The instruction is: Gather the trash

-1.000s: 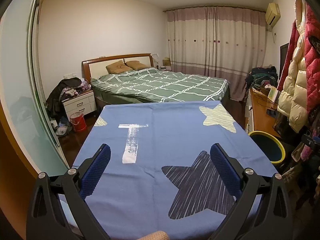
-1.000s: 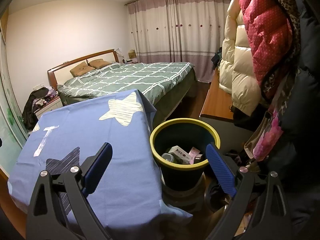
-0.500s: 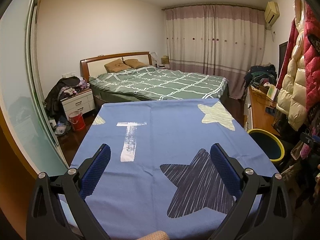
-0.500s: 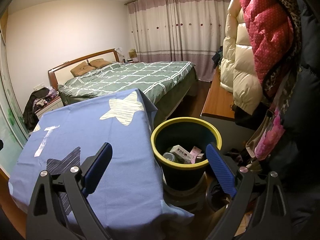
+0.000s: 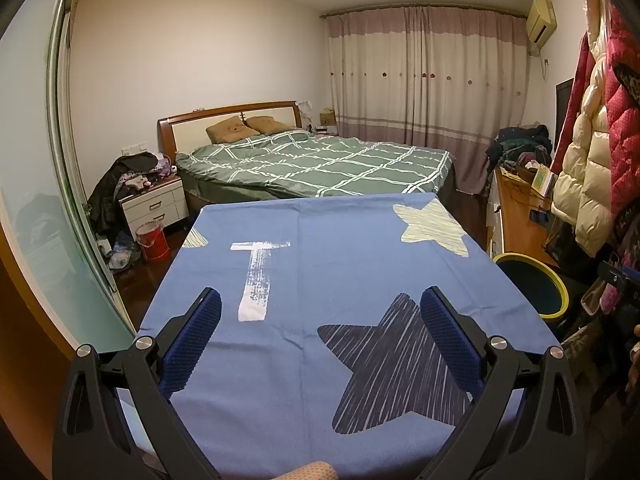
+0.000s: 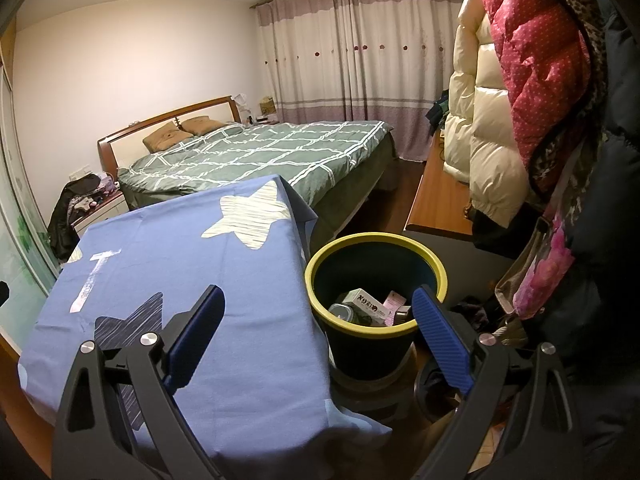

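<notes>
A dark bin with a yellow rim [image 6: 376, 240] stands on the floor right of the table; it also shows in the left wrist view [image 5: 532, 280]. Inside lie a white box [image 6: 366, 303], a pink packet [image 6: 394, 301] and a metal can [image 6: 343, 313]. My right gripper [image 6: 318, 300] is open and empty, above the bin's near left rim and the table edge. My left gripper [image 5: 320, 300] is open and empty over the blue star-patterned tablecloth [image 5: 340, 272]. No loose trash shows on the cloth.
A green checked bed [image 5: 320, 164] lies beyond the table. A nightstand with clothes [image 5: 154, 200] and a red bucket [image 5: 152, 240] stand at the left. A wooden desk [image 5: 520, 220] and hanging jackets [image 6: 532, 92] fill the right side.
The left view has tilted up slightly, so the table sits lower in the frame. The right gripper has shifted a little toward the bin. Both stay open.
</notes>
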A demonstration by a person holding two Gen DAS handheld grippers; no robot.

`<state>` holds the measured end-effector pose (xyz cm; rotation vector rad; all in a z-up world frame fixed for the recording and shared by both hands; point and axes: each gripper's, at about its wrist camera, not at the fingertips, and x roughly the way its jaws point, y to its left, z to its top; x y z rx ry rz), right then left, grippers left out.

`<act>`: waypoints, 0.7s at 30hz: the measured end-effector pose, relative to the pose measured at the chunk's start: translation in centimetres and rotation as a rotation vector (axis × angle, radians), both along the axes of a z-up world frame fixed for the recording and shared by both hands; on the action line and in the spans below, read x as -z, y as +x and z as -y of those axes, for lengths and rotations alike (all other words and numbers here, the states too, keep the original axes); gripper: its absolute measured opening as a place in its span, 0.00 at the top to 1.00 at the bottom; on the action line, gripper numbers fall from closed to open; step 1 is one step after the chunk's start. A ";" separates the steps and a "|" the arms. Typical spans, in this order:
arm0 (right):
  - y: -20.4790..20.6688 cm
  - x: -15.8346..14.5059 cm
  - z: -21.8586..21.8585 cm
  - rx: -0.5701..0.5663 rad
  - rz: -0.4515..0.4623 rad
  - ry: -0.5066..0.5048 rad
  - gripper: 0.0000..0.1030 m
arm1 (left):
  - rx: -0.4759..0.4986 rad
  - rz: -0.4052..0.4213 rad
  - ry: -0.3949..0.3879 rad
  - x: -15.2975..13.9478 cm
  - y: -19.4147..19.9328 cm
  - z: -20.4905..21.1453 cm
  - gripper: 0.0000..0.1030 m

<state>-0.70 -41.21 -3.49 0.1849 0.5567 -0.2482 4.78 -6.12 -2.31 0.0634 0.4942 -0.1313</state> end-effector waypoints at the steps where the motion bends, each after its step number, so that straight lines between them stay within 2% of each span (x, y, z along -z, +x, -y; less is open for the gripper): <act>1: 0.0 0.0 -0.2 -0.001 -0.001 0.001 0.12 | 0.000 -0.002 0.000 0.0 0.0 0.0 0.05; 21: 0.1 0.2 -0.3 -0.004 -0.007 0.005 0.12 | 0.013 -0.008 0.007 0.1 0.2 -0.2 0.05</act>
